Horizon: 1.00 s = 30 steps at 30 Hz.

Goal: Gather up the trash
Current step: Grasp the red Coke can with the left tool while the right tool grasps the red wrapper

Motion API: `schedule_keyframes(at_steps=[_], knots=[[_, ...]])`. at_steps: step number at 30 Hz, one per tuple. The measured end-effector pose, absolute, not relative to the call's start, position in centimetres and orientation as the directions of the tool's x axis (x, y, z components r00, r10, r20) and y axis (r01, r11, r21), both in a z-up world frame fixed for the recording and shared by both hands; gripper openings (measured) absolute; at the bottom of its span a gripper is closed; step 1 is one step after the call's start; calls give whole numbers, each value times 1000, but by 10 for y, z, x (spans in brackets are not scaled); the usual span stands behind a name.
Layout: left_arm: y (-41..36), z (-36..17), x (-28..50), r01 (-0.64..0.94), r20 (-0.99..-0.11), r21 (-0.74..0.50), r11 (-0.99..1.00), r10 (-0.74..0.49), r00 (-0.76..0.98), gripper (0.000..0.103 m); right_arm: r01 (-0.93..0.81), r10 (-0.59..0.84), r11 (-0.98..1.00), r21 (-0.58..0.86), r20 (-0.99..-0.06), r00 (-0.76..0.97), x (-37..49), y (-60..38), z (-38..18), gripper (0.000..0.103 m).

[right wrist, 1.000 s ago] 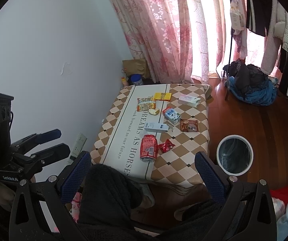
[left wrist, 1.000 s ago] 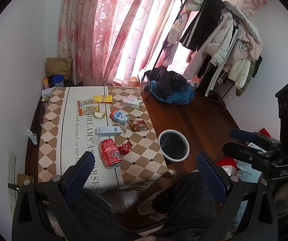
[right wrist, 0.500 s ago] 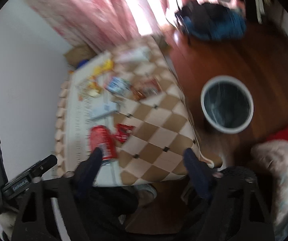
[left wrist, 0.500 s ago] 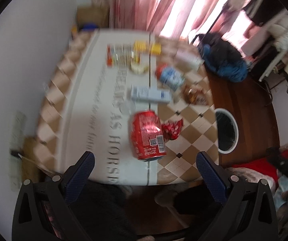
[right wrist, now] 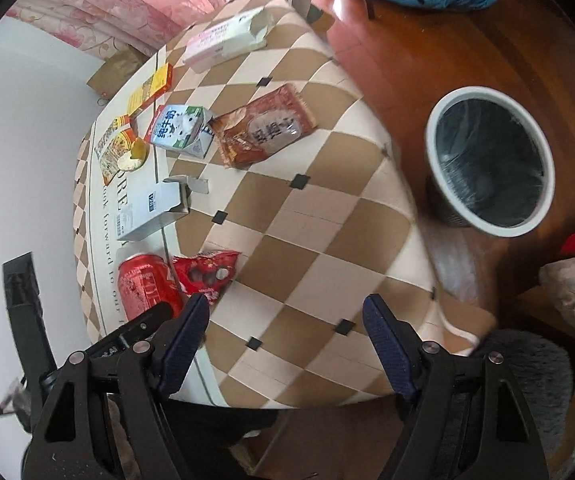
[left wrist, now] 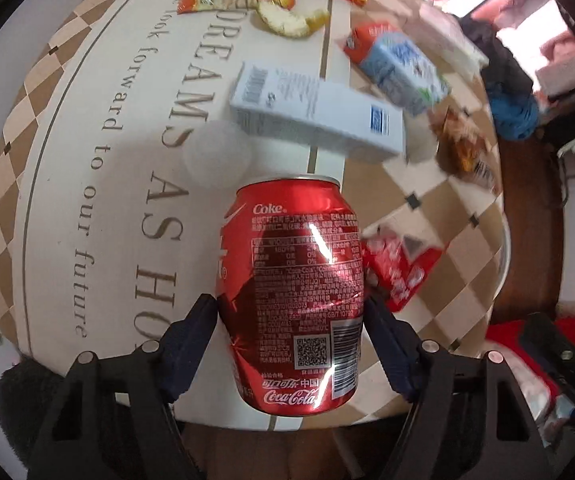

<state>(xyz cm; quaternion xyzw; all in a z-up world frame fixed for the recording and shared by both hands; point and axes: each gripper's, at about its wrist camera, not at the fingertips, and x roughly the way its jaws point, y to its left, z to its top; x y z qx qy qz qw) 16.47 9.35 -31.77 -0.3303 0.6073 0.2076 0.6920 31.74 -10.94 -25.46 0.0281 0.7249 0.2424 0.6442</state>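
Left gripper point(left wrist: 290, 312) clamps the one red can point(left wrist: 292, 280). Right gripper point(right wrist: 286, 322) gapes wide, empty. One bin point(right wrist: 487, 160); two white boxes point(right wrist: 149, 208) on the table

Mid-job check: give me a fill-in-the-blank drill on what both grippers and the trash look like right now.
1. The left gripper has its fingers on either side of the red ____ can.
2. The right gripper is open and holds ____.
3. The trash bin stands on the wooden ____, beside the table.
4. Right of the can lies a crumpled ____ wrapper.

Missing words: Coke; nothing; floor; red
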Motion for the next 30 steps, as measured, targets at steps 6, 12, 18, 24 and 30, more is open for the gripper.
schedule_keyframes(at_steps=[6, 12, 18, 24, 30], knots=[[108, -301, 138, -683, -986, -120, 720, -6, 167, 72, -256, 381, 867, 428, -900, -214, 308, -74, -271, 81], [140, -320, 115, -714, -988, -123, 689, -15, 156, 78, -257, 370, 866, 428, -896, -247, 293, -35, -288, 81], [148, -325, 118, -703, -982, -155, 694, -31, 185, 76, -259, 346, 883, 392, -915, -207, 287, -10, -297, 78], [147, -331, 128, -690, -981, -162, 705, -38, 192, 76, -269, 318, 890, 368, -924, -210, 279, 1, -305, 43], [139, -314, 121, -669, -976, -157, 727, -13, 216, 76, -302, 328, 878, 371, -927, -183, 278, -4, -296, 23]])
